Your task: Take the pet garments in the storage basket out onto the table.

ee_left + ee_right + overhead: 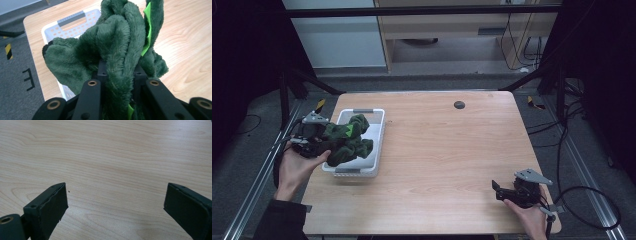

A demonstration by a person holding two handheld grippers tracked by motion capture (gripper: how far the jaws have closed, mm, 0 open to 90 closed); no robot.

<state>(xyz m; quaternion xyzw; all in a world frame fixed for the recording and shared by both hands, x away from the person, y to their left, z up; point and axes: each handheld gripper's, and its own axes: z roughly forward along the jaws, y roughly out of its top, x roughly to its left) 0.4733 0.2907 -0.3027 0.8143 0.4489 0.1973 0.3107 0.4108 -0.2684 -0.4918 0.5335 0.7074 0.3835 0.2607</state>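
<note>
A dark green fleece cloth (348, 140) with a bright green patch hangs bunched over the white plastic basket (378, 131) at the table's left side. My left gripper (319, 142) is shut on the cloth from the left; in the left gripper view the fleece (117, 50) is pinched between the two black jaws and hides most of the basket (53, 27). My right gripper (498, 191) rests low near the table's front right corner, held by a hand. Its jaws stand wide apart over bare wood, the right gripper (116, 200) holding nothing.
The wooden table (447, 150) has a small dark round cap (459, 104) near its back edge. Metal rails run along both sides of the table, with cables on the floor at right. A shelf unit and a white panel stand beyond the table.
</note>
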